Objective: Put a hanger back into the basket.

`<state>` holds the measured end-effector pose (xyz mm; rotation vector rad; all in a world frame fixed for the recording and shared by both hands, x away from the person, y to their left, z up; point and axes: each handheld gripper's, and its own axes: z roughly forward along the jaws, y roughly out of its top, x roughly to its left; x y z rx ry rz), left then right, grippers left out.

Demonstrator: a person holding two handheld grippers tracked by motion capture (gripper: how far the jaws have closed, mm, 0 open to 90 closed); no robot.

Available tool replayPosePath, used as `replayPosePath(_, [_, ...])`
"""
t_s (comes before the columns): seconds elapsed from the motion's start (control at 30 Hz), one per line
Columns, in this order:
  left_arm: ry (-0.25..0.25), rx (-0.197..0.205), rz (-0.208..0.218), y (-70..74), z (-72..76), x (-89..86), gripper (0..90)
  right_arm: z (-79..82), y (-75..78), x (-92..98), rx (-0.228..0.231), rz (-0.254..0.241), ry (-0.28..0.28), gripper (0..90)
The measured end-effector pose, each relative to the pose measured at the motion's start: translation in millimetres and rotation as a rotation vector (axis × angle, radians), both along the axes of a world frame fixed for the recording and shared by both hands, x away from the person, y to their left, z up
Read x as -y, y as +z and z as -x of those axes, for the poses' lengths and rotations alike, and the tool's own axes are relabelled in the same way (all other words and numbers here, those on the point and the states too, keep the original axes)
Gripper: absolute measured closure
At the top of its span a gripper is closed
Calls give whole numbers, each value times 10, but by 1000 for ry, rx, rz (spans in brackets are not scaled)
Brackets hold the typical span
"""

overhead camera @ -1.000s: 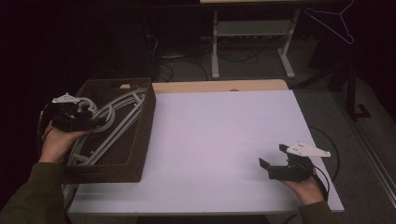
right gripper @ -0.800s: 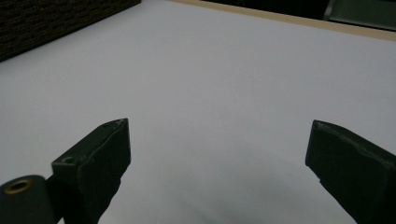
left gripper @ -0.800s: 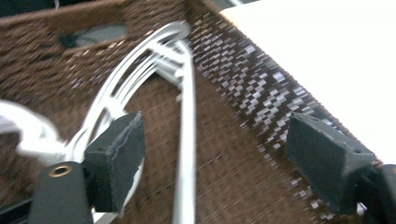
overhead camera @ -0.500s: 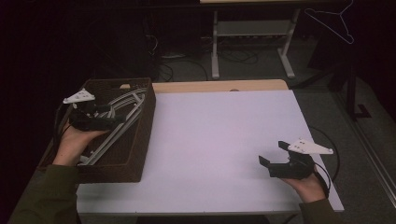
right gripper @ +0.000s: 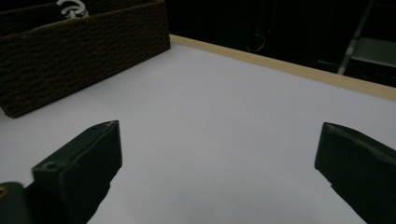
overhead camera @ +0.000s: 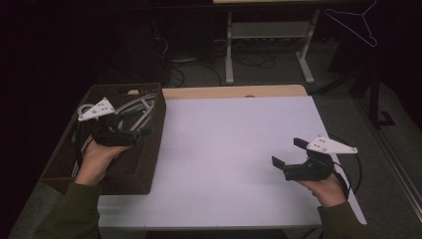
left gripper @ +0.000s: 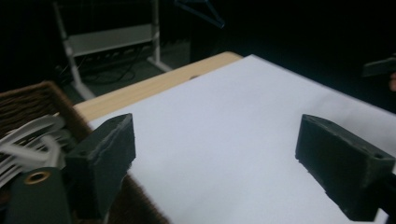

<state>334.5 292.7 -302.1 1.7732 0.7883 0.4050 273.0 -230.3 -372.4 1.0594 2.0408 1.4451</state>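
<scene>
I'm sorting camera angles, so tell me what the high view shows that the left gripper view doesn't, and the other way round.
High view alone: both forearms, the left gripper above the basket, and the right gripper over the white tabletop, jaws apart and empty.

Left gripper view alone: a close look between its own two open jaws, nothing between them.

Both: the basket with its white hangers, the white tabletop, its wooden far edge and the metal rack beyond.

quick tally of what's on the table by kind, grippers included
grippers: 2, the left gripper over the basket and the right gripper over the white table, both with jaws open and nothing between them
woven baskets: 1, the dark basket at the table's left edge
white hangers: a tangled bunch in the basket, too overlapped to count, taken as 1 bunch
total: 4
</scene>
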Motion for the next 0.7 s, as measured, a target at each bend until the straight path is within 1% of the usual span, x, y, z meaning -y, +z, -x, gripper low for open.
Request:
replayPosePath(0.13, [-20,11,25,-36,43,71,81,-49,93,-32,15,-11,9,0])
replayPosePath(0.17, [-25,18,35,-45,54,94,69,-64,117,-36,25,-9,11,0])
replayPosePath(0.27, [-45,40,56,-71,84,168,65,-98,191,-52,35,-15,22,0])
replayPosePath(0.3, [-51,40,65,-82,87,197,57,-109,216,-53,40,-16,26,0])
replayPosePath(0.37, [-59,48,74,-104,93,248,42,-131,264,-58,38,-22,38,0])
replayPosePath(0.43, [-78,50,79,-125,95,299,29,-148,307,-59,39,-24,47,0])
replayPosePath(0.47, [-81,55,79,-133,100,323,25,-160,326,-55,48,-26,51,0])
replayPosePath(0.5, [-86,52,91,-142,105,351,24,-168,344,-53,53,-35,51,0])
replayPosePath(0.53, [-96,50,90,-150,108,372,23,-176,359,-49,55,-40,50,0])
replayPosePath(0.67, [-110,59,91,-192,127,439,15,-216,399,-41,69,-66,51,0])
replayPosePath(0.7, [-112,58,97,-211,126,451,15,-225,404,-43,69,-68,53,0])
